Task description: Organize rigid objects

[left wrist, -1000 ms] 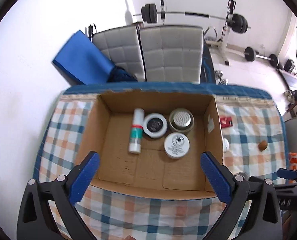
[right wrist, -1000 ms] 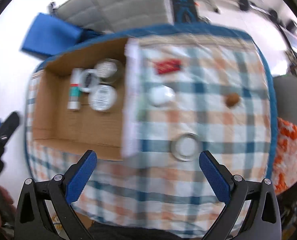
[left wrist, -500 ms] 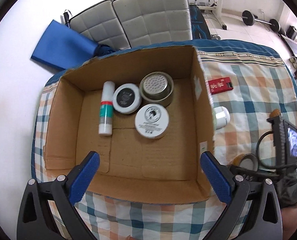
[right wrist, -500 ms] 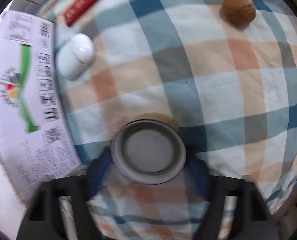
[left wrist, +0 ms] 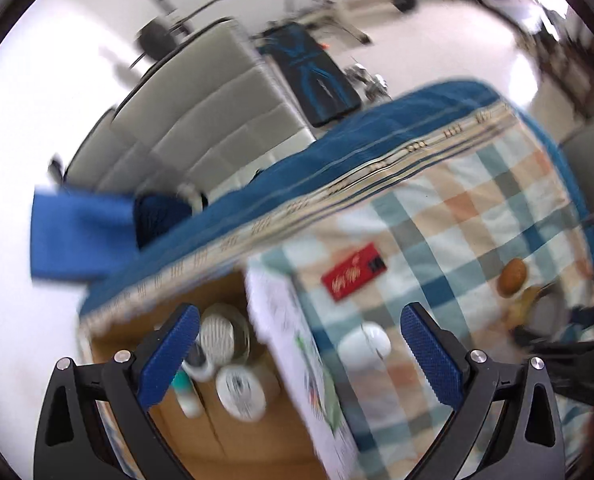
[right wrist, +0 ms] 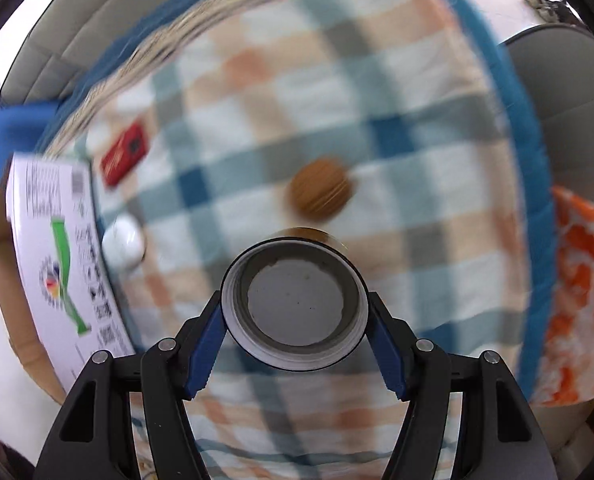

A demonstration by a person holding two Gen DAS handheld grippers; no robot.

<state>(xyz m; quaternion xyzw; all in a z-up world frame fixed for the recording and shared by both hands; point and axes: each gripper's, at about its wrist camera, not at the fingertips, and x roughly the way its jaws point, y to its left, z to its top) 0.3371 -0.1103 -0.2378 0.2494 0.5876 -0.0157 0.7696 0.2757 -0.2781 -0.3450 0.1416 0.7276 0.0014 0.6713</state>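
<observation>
My right gripper (right wrist: pixel 295 308) is shut on a round lid (right wrist: pixel 295 306), white-rimmed and grey inside, held clear above the checked cloth. Just beyond it lies a brown walnut (right wrist: pixel 321 190). A red packet (right wrist: pixel 124 152) and a white oval case (right wrist: pixel 123 242) lie to the left by the box's printed flap (right wrist: pixel 57 256). My left gripper (left wrist: pixel 300 312) stands open and empty, tilted, over that flap. The white oval case (left wrist: pixel 364 346) lies between its fingers, lower down on the cloth. The cardboard box (left wrist: pixel 233 440) holds round tins (left wrist: pixel 217 336), a white jar (left wrist: pixel 240 394) and a tube (left wrist: pixel 185 394).
The red packet (left wrist: pixel 353 271) and walnut (left wrist: pixel 512 277) lie on the checked cloth (left wrist: pixel 457 220). Grey padded chairs (left wrist: pixel 217 120) and a blue mat (left wrist: pixel 77 236) stand behind the table. Weight equipment fills the far room. An orange patterned cloth (right wrist: pixel 577 280) hangs at the right.
My right gripper has shut on the round lid and raised it off the cloth. My left gripper has swung right from over the box to its right flap, rolling as it went.
</observation>
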